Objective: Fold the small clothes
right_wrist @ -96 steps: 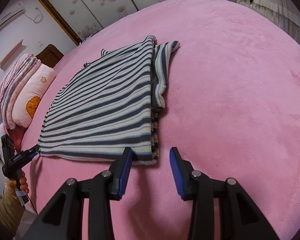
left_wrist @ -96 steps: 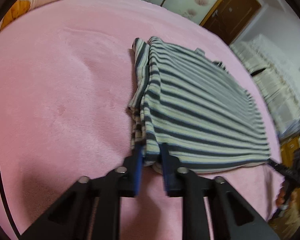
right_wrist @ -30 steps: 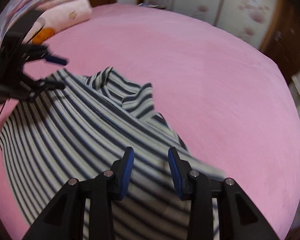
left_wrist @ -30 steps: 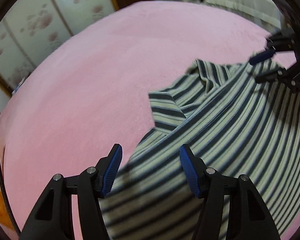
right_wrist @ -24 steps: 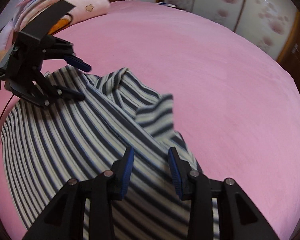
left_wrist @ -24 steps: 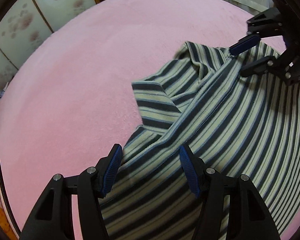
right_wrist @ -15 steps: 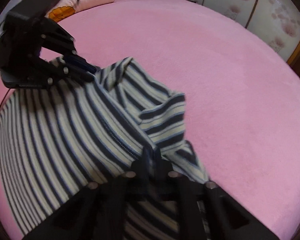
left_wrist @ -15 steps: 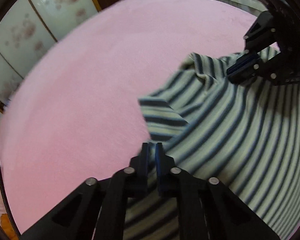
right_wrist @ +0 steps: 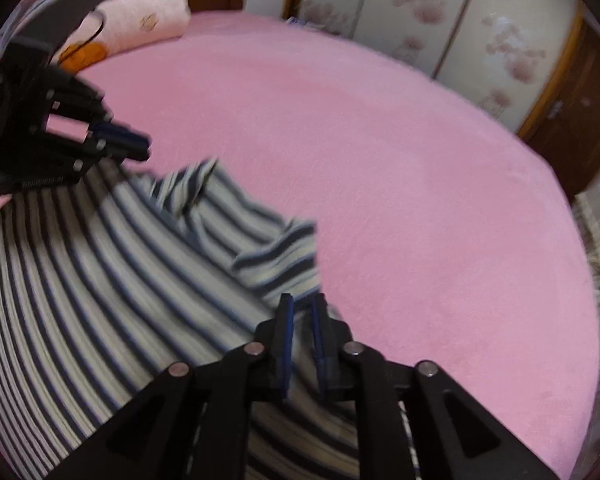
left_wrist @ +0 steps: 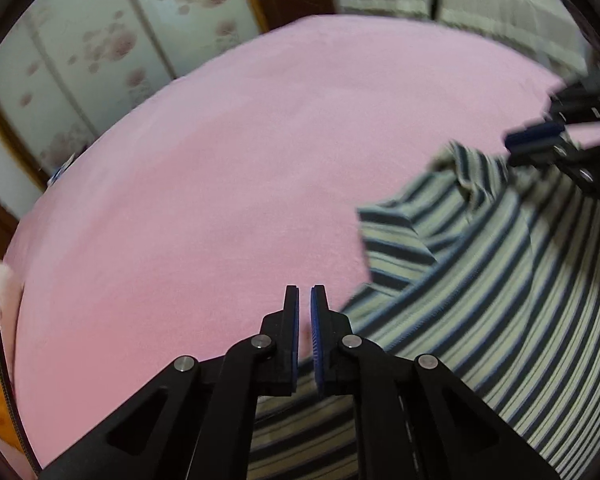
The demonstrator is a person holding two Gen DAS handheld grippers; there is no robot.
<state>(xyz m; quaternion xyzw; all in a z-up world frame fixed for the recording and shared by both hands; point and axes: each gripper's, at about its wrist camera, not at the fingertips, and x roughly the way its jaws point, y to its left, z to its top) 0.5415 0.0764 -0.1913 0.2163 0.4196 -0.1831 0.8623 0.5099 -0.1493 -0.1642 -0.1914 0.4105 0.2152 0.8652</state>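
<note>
The striped garment (left_wrist: 500, 300) lies on the pink bed (left_wrist: 240, 160), spread between both grippers. The left gripper (left_wrist: 305, 300) is nearly closed, with only pink bed visible between its tips and no cloth. The right gripper (right_wrist: 302, 304) pinches the garment's edge, its jaws easing open, presumably to carry that edge across for a fold.
</note>
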